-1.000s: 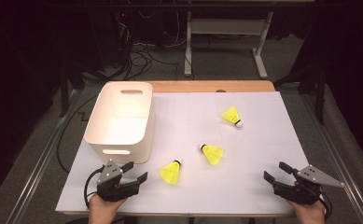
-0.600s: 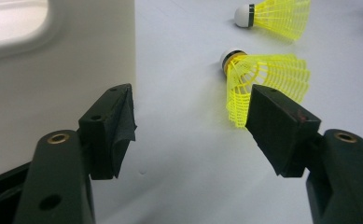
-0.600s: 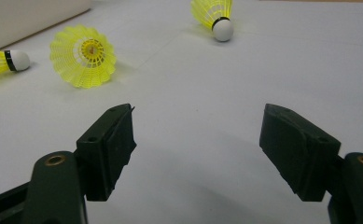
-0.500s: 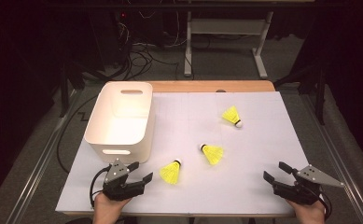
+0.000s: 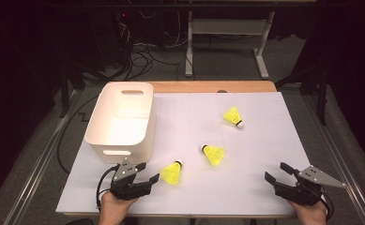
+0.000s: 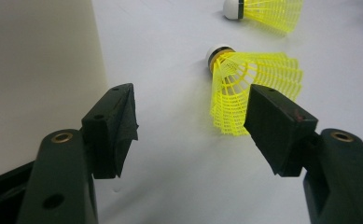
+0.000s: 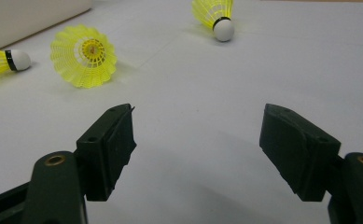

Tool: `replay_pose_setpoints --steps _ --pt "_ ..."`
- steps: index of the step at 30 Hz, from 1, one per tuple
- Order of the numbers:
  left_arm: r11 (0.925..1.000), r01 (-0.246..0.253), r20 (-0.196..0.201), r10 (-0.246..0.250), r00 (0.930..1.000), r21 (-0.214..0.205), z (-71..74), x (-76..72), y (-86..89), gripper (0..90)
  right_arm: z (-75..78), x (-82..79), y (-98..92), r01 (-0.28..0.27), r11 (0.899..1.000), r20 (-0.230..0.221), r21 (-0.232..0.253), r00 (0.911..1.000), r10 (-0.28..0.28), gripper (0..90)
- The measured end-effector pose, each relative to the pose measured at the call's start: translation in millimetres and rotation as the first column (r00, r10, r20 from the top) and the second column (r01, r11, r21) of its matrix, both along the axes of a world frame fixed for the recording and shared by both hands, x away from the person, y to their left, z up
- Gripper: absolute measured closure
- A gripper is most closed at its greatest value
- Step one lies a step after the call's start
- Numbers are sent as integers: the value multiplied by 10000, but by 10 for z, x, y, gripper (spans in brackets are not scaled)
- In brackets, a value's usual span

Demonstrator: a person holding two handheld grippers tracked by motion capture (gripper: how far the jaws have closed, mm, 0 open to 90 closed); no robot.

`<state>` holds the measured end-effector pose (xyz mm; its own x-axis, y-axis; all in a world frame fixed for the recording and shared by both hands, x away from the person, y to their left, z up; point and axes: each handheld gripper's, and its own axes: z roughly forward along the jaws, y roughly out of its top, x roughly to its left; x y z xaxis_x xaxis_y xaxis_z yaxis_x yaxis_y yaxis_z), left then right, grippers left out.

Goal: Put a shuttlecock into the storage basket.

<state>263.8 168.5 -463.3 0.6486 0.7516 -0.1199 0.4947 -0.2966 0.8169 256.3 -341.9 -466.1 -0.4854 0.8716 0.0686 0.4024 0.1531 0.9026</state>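
White bin (image 5: 120, 119) at table's (image 5: 264, 122) left. Left gripper (image 5: 145, 173), jaws wide apart and empty, sits just beside near shuttlecock (image 5: 171, 173). Middle shuttlecock (image 5: 214, 154) lies at centre, far shuttlecock (image 5: 232, 116) beyond it. Right gripper (image 5: 277, 173) at right edge, jaws spread wide, holding nothing.

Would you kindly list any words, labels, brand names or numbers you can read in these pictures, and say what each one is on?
None can be read.
The white bin is plain, with no label.
The three yellow shuttlecocks carry only a dark band at the cork, no lettering.
The left gripper and right gripper show no markings.
The white table sheet is blank.
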Motion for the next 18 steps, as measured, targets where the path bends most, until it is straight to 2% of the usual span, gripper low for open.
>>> replay_pose_setpoints --steps 1,6,14,16,18 --pt "10000 38 -11 -38 10000 91 -3 9 -23 352 0 0 0 1 10000 -1 2 10000 -1 269" --pt "9999 99 -173 -98 9998 39 -3 32 -63 367 2 -2 2 0 10000 26 3 10000 0 271" --pt "9992 197 -806 -168 9966 361 5 104 -169 379 3 -3 3 -26 10000 44 10 10000 26 271" --pt "9986 299 -1084 -252 9938 425 8 130 -208 387 3 -3 3 -38 10000 51 4 10000 38 271" --pt "9984 322 -1146 -266 9931 470 10 138 -221 396 2 -3 4 -42 10000 49 3 10000 42 271"
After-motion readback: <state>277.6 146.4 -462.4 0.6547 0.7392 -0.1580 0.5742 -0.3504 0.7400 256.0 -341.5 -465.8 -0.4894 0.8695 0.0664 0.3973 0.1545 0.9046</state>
